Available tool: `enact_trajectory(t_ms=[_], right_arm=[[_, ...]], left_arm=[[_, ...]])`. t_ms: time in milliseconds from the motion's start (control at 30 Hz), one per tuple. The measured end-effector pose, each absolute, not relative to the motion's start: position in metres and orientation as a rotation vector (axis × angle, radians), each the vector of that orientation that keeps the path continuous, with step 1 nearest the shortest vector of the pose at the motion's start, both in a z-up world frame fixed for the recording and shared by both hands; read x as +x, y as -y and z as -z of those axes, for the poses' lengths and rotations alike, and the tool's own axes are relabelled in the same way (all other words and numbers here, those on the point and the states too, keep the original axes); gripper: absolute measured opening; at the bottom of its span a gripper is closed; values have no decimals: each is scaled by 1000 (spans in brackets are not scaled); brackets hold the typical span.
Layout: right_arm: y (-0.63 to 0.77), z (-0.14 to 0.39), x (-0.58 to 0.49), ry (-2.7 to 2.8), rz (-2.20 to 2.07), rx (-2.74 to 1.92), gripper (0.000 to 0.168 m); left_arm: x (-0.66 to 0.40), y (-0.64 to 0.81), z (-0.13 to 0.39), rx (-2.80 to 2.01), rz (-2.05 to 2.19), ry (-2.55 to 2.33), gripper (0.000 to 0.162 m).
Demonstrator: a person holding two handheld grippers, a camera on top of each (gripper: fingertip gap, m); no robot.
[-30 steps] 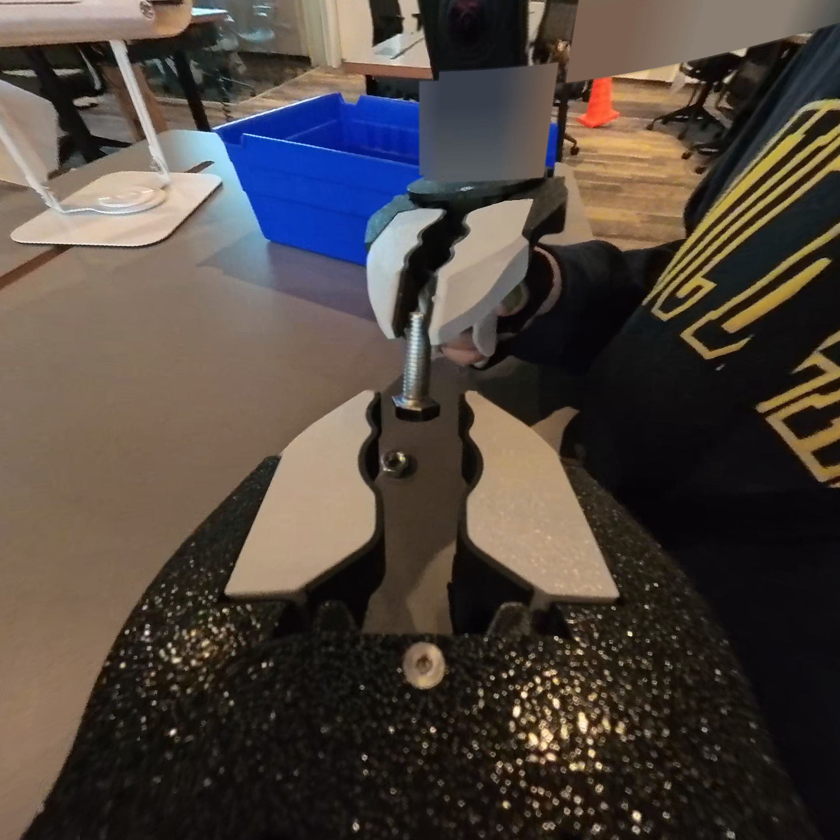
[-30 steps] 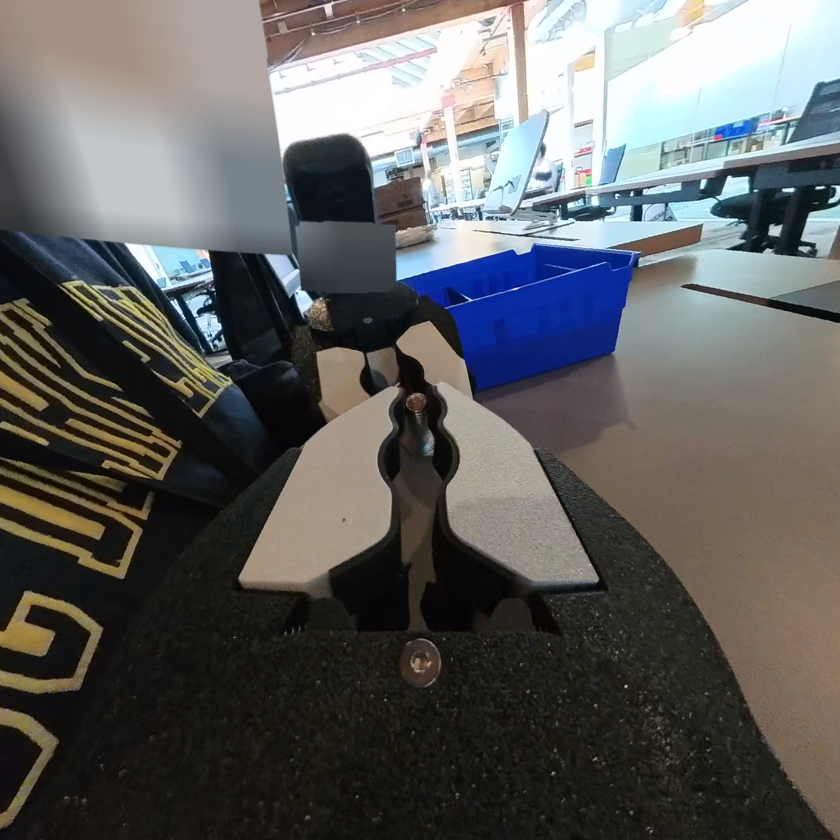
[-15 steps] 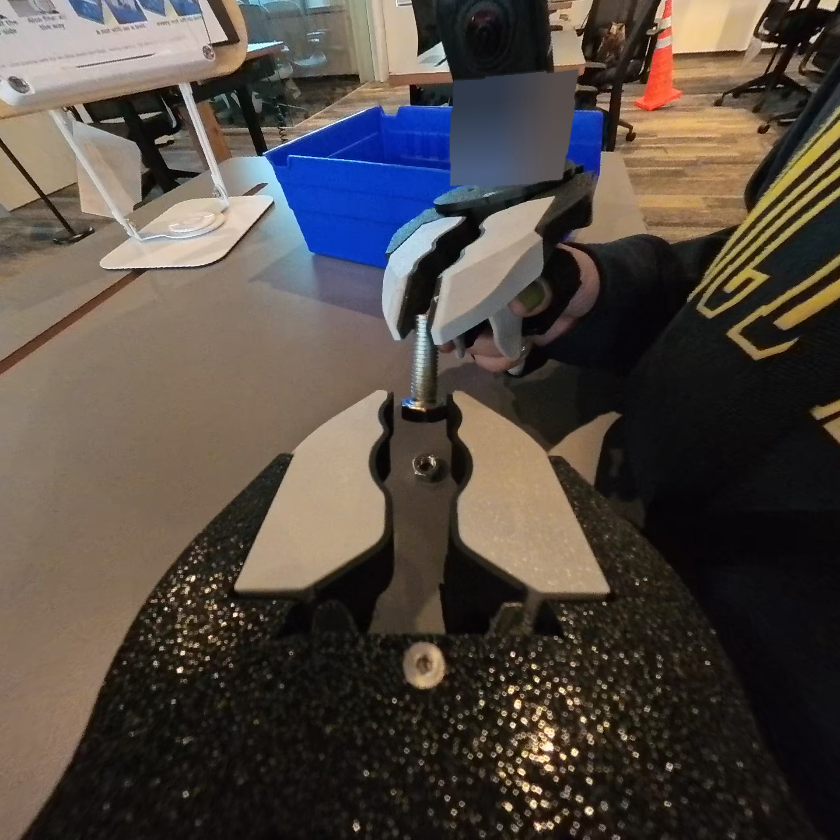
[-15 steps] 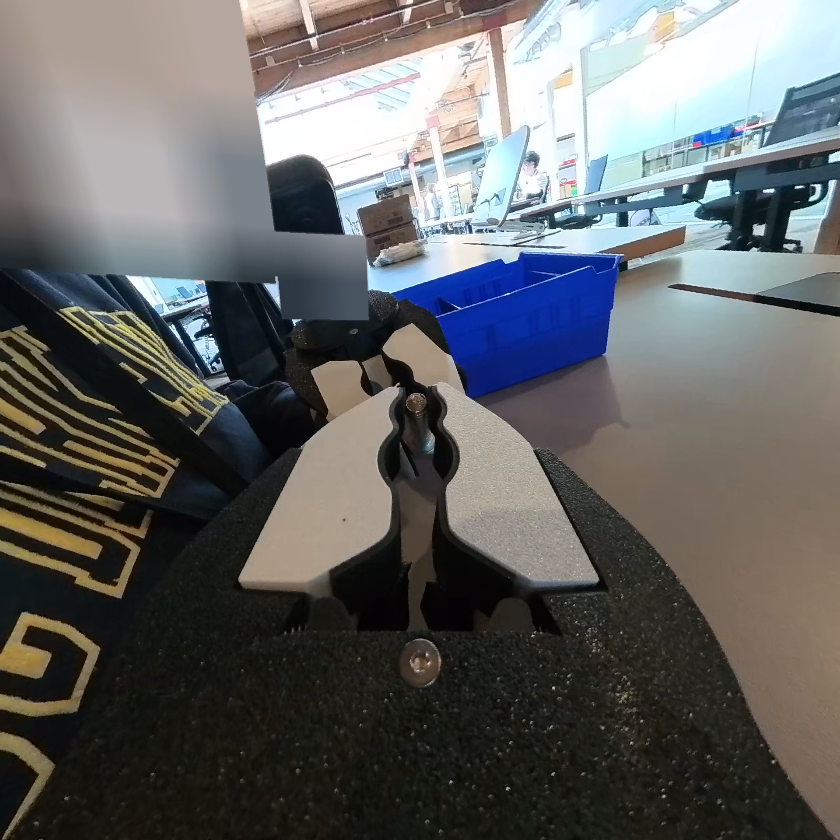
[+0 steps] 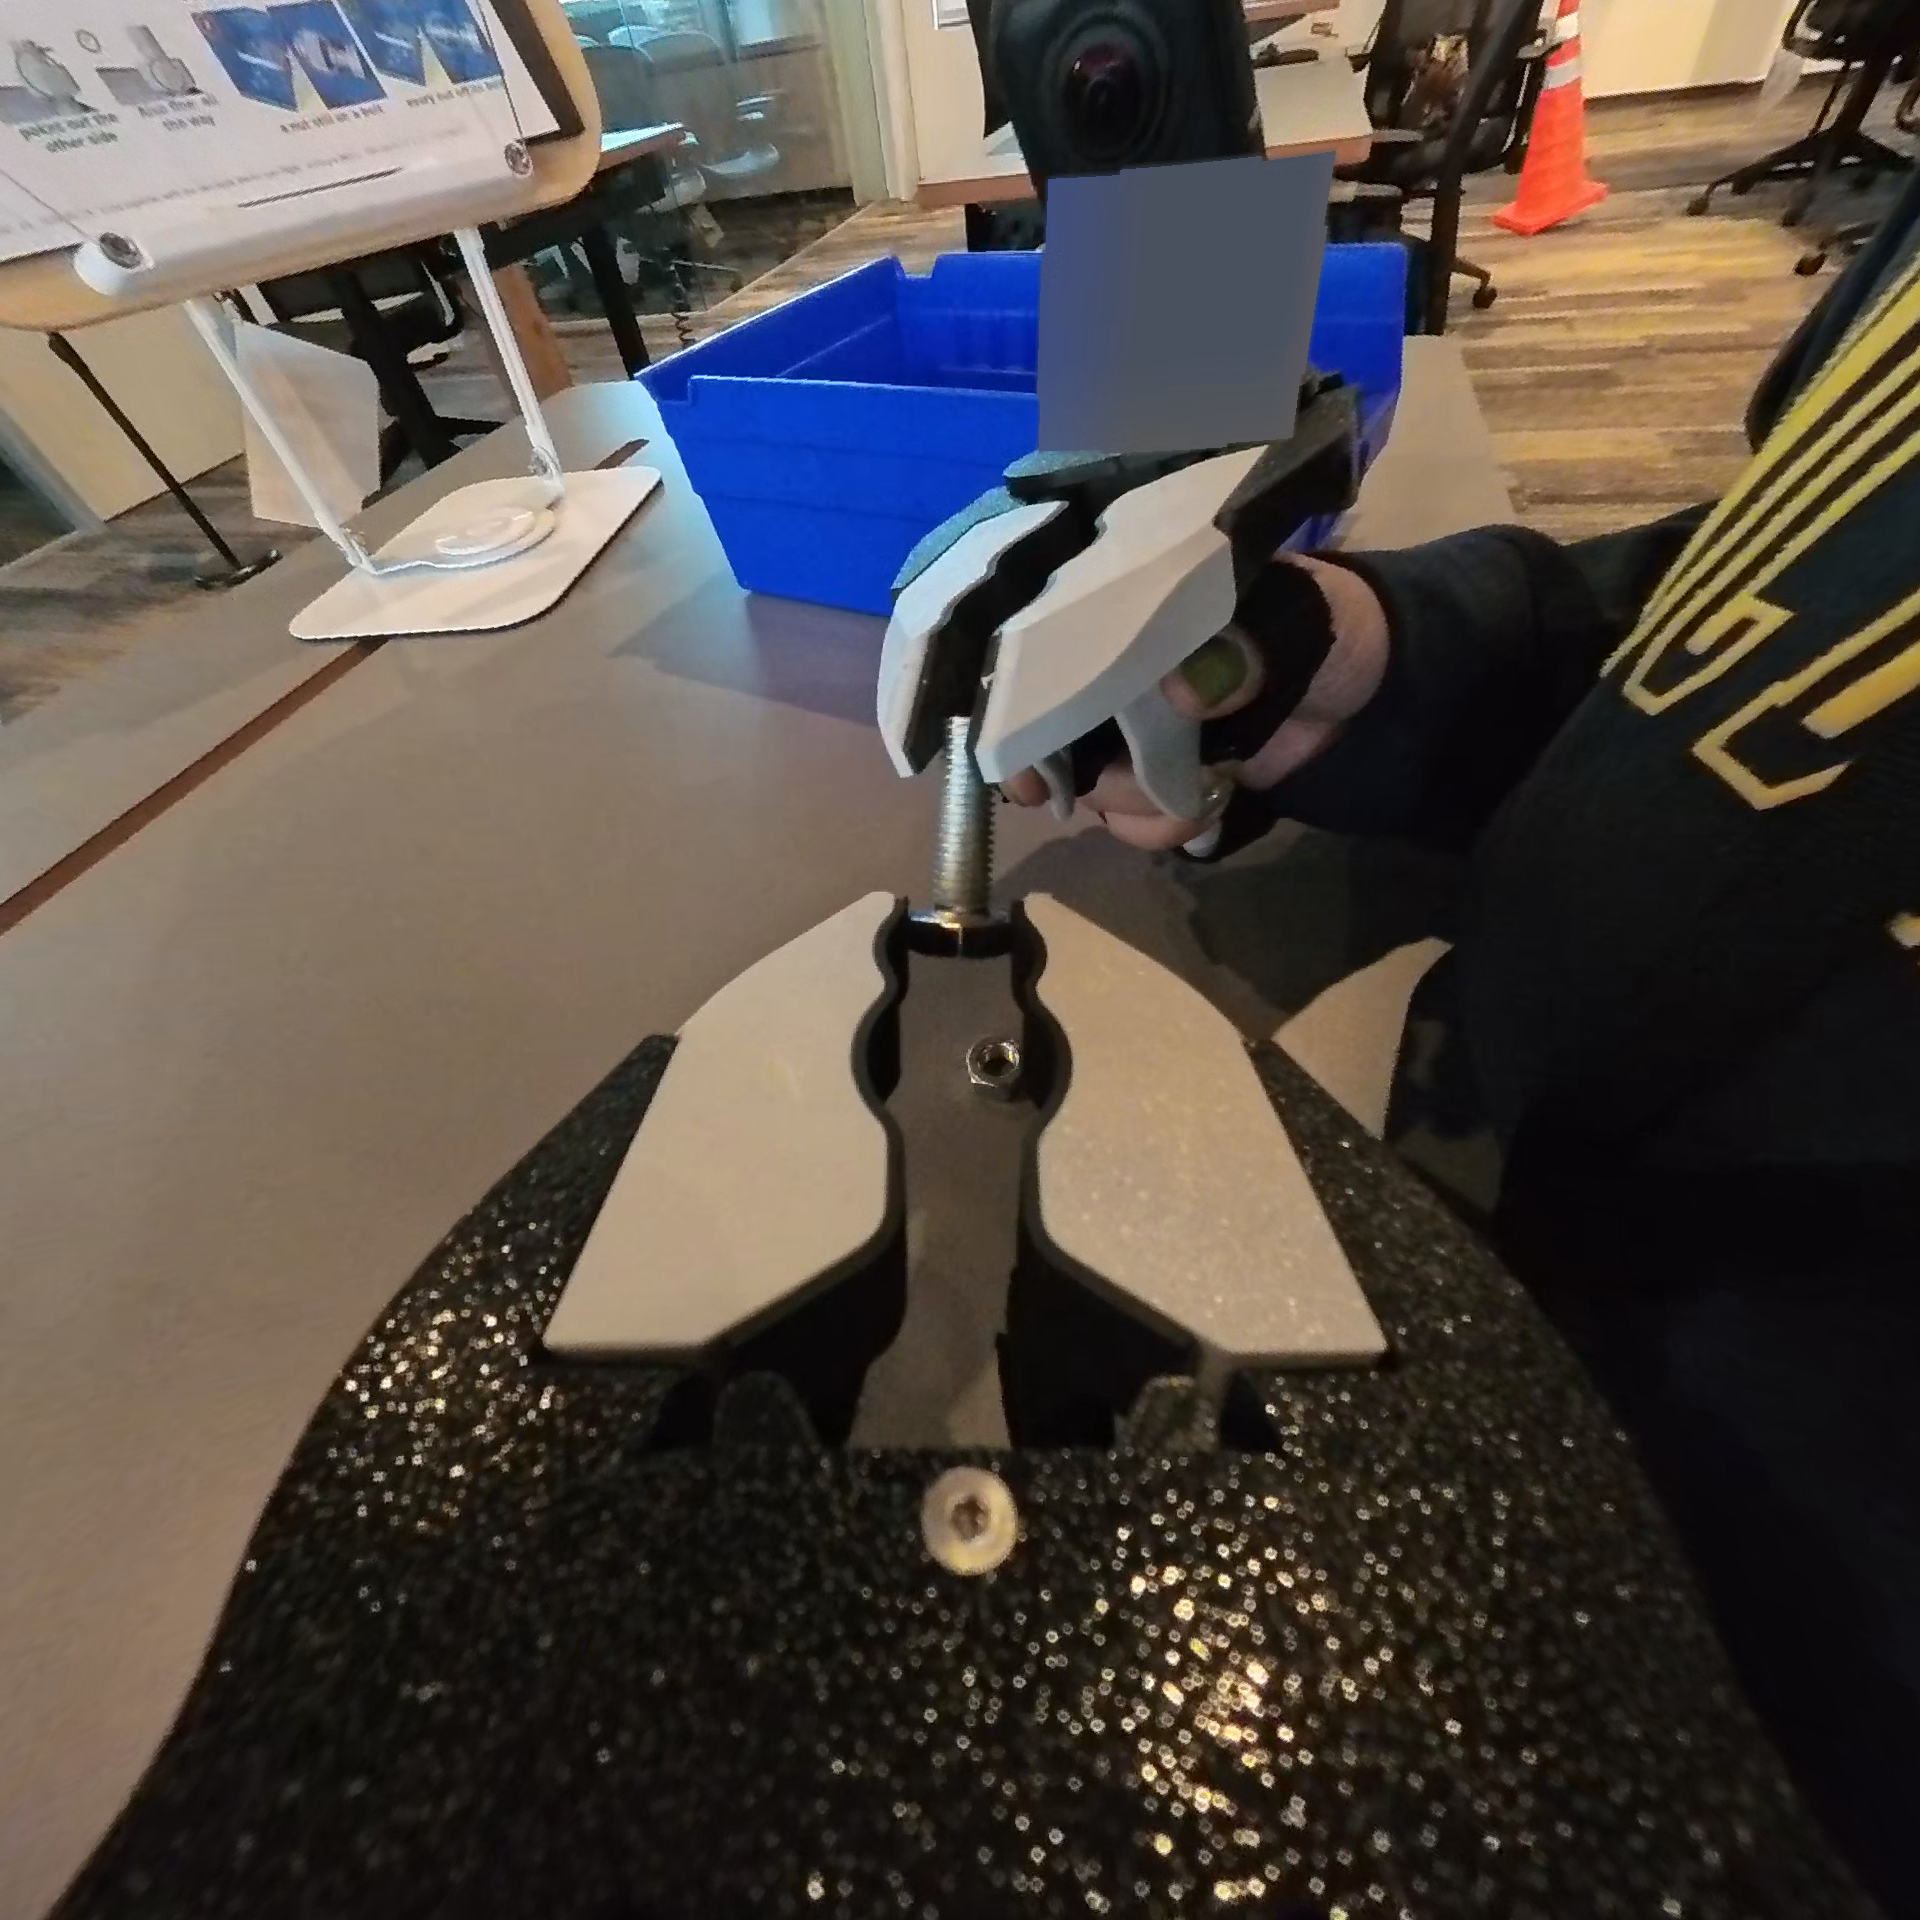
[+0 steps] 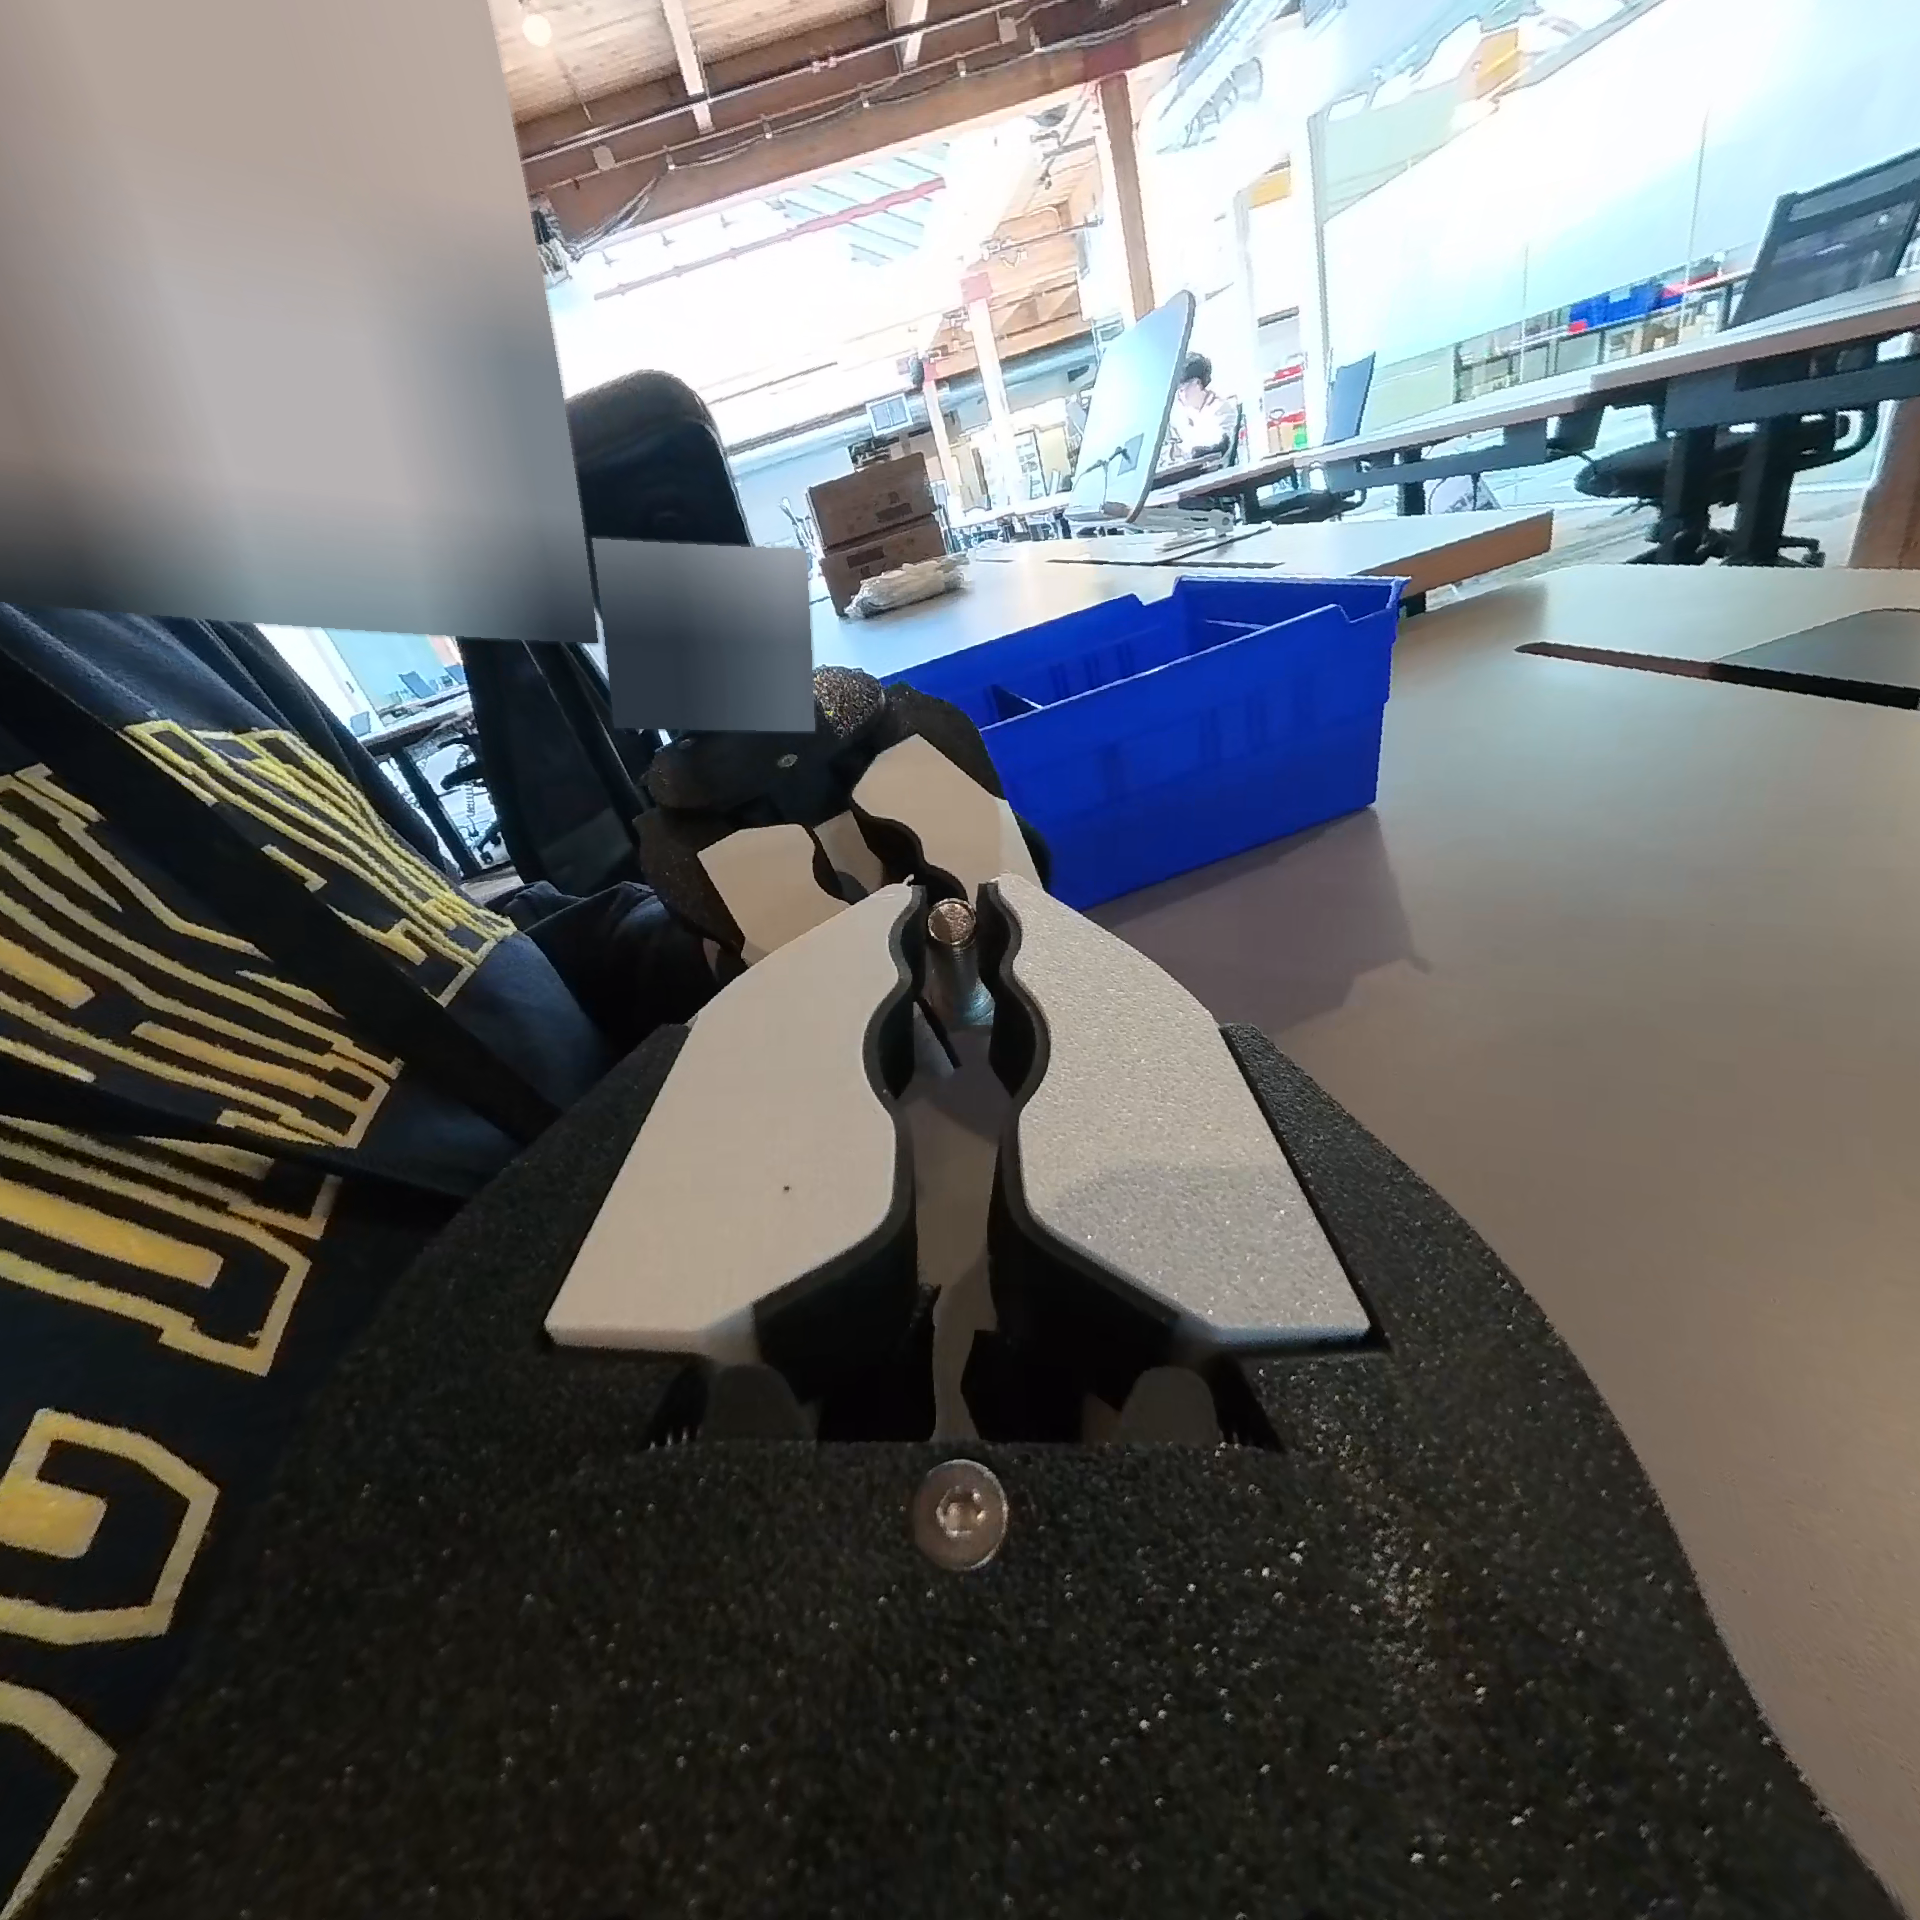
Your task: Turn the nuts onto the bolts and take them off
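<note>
- Two grippers are meeting over the grey table, with one bolt between them.
- The right gripper is coming down from above in the left wrist view, its fingers clenched on the upper, threaded end of the bolt; in its own view the right gripper is showing the bolt end-on, sitting in the notch just behind the fingertips.
- The bolt is standing roughly upright, its hex head at the bottom, lying right between the tips of the left gripper.
- The left gripper's fingers are sitting either side of that head; whether they are pinching it or only flanking it I cannot tell.
- A small loose nut is lying on the table farther back in the gap between the left fingers, apart from the bolt and touching neither finger as far as can be seen.
- A person's hand in a dark fingerless glove is squeezing the right gripper's handle.
- A blue bin is sitting on the table behind the grippers, showing dividers inside in the right wrist view.
- A clear sign stand is standing to the left, carrying a printed sheet with small pictures and captions.
- The person's dark sweatshirt is bearing large yellow outlined lettering, only partly in frame.
</note>
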State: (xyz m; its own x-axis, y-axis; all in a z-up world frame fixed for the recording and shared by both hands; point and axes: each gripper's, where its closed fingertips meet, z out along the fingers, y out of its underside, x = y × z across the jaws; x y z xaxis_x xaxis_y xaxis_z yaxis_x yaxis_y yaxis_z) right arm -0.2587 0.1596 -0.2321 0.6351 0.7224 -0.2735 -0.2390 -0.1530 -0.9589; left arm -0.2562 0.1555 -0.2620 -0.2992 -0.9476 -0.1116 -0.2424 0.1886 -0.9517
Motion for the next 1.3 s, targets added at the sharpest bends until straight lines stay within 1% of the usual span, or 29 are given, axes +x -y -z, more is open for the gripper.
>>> enact_trajectory(t_ms=[333,367,400,433,567,633,733,933,1300], right_arm=[[-160,232,-258,433,-851,-1495,10],[-161,232,-255,438,-806,-1501,13],[-163,232,-250,435,-749,-1513,27],[-162,236,-244,461,-700,-1545,32],[-154,296,-233,703,-524,-1888,31],[-151,317,-232,766,-486,-2016,30],[-156,327,-235,789,-445,-2085,24],[-153,348,-240,863,-396,-2182,24],[-152,352,-237,873,-352,-2213,19]], left_arm=[[-255,-158,262,-1124,1078,-1678,17],[-255,-162,263,-1138,1057,-1664,17],[-255,-167,266,-1155,1027,-1652,17],[-255,-172,267,-1175,1008,-1636,17],[-259,-187,265,-1228,1021,-1545,17],[-261,-192,264,-1241,1034,-1513,17],[-262,-195,264,-1244,1056,-1490,17],[-263,-195,264,-1224,1061,-1481,17],[-263,-194,264,-1213,1066,-1485,17]])
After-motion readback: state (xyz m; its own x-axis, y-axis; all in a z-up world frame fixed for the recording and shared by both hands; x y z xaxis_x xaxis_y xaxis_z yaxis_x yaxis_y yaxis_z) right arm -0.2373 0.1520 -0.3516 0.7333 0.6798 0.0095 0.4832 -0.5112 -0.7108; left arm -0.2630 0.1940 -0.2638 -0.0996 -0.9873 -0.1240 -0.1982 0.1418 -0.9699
